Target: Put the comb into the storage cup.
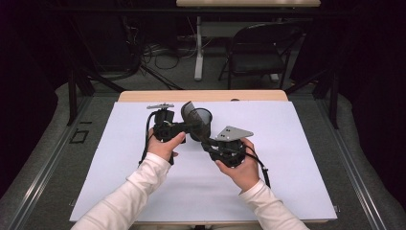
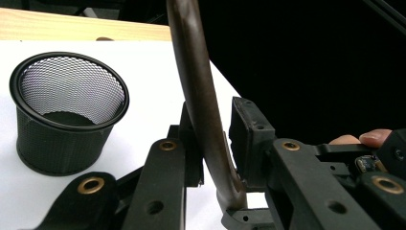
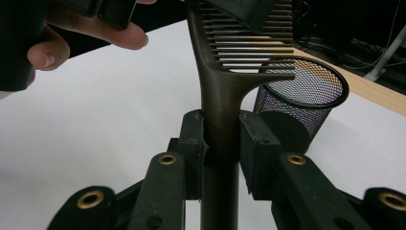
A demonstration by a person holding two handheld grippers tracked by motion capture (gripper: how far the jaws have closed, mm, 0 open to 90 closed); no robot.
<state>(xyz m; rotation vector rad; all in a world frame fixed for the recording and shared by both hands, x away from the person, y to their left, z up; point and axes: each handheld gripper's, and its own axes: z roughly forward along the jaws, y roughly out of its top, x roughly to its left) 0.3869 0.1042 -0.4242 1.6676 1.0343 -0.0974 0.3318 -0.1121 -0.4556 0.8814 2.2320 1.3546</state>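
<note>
A dark brown comb (image 1: 187,110) is held up over the white sheet between both grippers. My right gripper (image 3: 221,143) is shut on its handle (image 3: 219,120), with the teeth (image 3: 253,48) rising beyond the jaws. My left gripper (image 2: 215,143) has the comb's curved spine (image 2: 198,86) between its pads, and both pads touch it. In the high view the left gripper (image 1: 189,127) comes in from the left and the right gripper (image 1: 207,143) from the lower right. A black mesh cup (image 1: 203,122) (image 2: 67,115) (image 3: 301,100) stands upright and empty on the sheet just behind the comb.
A white sheet (image 1: 268,182) covers most of the wooden table (image 1: 143,96). Beyond the far edge are a folding chair (image 1: 258,52), a table leg (image 1: 198,48) and cables on the floor. The person's hand (image 3: 72,43) holding the left gripper shows close by.
</note>
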